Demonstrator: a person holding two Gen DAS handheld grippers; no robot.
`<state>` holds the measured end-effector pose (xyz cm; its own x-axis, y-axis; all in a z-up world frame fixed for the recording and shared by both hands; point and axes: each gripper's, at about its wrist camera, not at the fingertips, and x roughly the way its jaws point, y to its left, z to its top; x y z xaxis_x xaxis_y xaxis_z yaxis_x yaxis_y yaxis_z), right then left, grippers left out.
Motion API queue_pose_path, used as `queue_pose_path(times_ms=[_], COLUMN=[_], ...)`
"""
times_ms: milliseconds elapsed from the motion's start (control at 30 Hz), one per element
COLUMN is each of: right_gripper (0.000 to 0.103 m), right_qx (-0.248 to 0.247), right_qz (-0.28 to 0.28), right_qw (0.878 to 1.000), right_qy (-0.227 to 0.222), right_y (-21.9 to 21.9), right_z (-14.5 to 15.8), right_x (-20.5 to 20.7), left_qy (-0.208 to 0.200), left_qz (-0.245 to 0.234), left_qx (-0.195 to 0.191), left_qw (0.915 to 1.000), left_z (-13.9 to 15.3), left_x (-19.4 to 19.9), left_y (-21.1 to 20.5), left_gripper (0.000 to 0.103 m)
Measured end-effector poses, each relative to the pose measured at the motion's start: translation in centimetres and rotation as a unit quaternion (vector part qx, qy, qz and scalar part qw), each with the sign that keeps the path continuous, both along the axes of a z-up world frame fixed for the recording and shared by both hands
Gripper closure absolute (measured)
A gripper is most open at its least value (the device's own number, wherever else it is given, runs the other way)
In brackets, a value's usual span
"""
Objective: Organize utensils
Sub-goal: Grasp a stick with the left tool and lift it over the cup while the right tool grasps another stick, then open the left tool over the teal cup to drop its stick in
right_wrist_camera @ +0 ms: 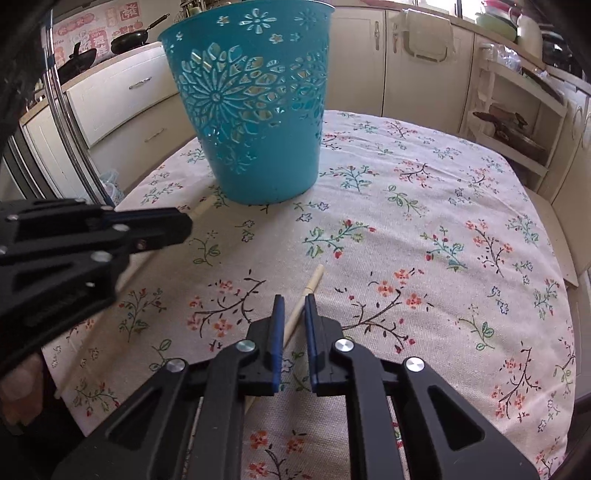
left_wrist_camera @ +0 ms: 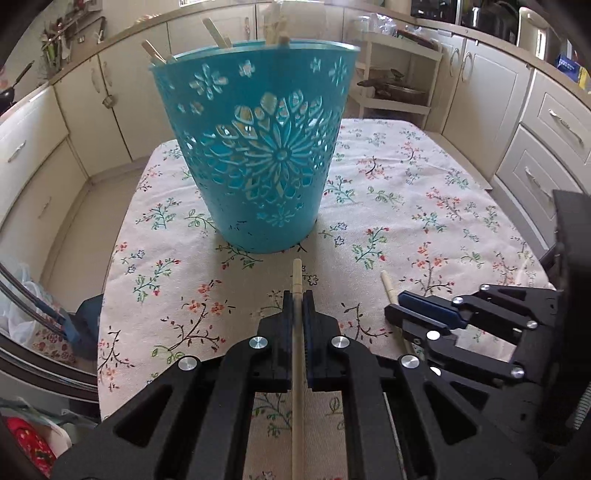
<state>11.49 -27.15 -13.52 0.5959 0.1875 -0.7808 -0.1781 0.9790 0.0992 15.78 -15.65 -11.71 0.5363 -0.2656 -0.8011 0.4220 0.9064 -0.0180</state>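
A teal cut-out basket stands on the floral tablecloth, with several wooden utensil handles sticking out of its top. My left gripper is shut on a pale wooden chopstick whose tip points at the basket's base. The right wrist view shows that gripper at the left with the chopstick's tip poking out. A second chopstick lies slantwise on the cloth between the fingers of my right gripper. Those jaws stand narrow around it, with a slim gap still showing beside it.
Cream kitchen cabinets surround the table. A white open shelf rack stands at the far right and dark pans hang at the far left. The cloth to the right of the basket is bare. A hand holds the left gripper.
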Motion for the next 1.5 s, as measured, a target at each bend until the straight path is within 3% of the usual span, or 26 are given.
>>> queue_pose_path(times_ms=[133,300,433,533,767,967,1500], right_gripper=[0.091,0.091,0.092,0.093,0.093,0.093,0.093], right_qx=[0.019,0.049,0.082,0.099,0.114,0.119,0.131], right_qz=[-0.003,-0.007,-0.013,-0.015,-0.016,-0.016,-0.014], right_qw=[1.000,0.999,0.996,0.995,0.993,0.993,0.991], right_qy=[0.003,0.007,0.014,0.017,0.019,0.019,0.022], right_y=[-0.6,-1.4,-2.2,-2.7,-2.9,-2.9,-3.0], right_z=[0.0,-0.1,-0.3,-0.3,-0.5,-0.5,-0.6], right_x=[0.1,0.3,0.5,0.7,0.8,0.8,1.0], left_qy=[-0.005,-0.047,-0.097,-0.133,-0.190,-0.227,-0.218], left_qz=[-0.004,0.001,0.015,0.025,0.056,0.079,0.125], left_qx=[-0.040,-0.109,-0.155,-0.168,-0.216,-0.239,-0.278], left_qw=[0.9992,0.9930,0.9830,0.9766,0.9559,0.9408,0.9272], left_z=[2.8,9.1,14.4,16.9,20.7,21.4,16.7], left_x=[-1.0,-1.3,-0.5,0.7,4.3,7.2,13.1], left_y=[1.8,4.9,6.4,6.4,5.8,4.7,4.2], left_gripper=[0.098,0.098,0.098,0.098,0.098,0.098,0.098])
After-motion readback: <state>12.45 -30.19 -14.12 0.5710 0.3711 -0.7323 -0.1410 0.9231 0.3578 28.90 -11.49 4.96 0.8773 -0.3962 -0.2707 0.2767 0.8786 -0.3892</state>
